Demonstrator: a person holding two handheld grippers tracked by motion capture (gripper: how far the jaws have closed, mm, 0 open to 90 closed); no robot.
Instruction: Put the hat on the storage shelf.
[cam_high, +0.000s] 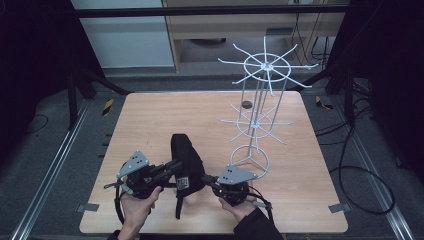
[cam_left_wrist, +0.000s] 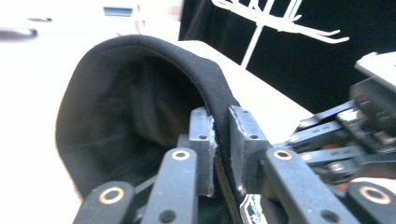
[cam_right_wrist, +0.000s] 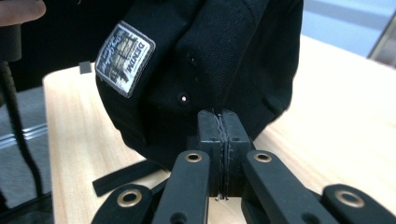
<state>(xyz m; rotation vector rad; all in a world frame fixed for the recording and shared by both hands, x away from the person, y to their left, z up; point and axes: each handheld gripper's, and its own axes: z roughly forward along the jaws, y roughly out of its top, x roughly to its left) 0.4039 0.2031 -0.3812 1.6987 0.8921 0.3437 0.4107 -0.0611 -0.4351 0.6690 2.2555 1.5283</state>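
High view: one black cap (cam_high: 186, 161), gripped by both left tongs (cam_high: 175, 165) and right tongs (cam_high: 206, 179); one white wire rack (cam_high: 260, 107).

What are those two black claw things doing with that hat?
A person holds a gripper in each hand, and both are pinching a black cap above the wooden table. The left gripper is shut on the cap's edge band. The right gripper is shut on a thin bit of the cap's fabric, near its grey patch. A white wire rack with hooks stands farther back on the table, with nothing hanging on it yet.
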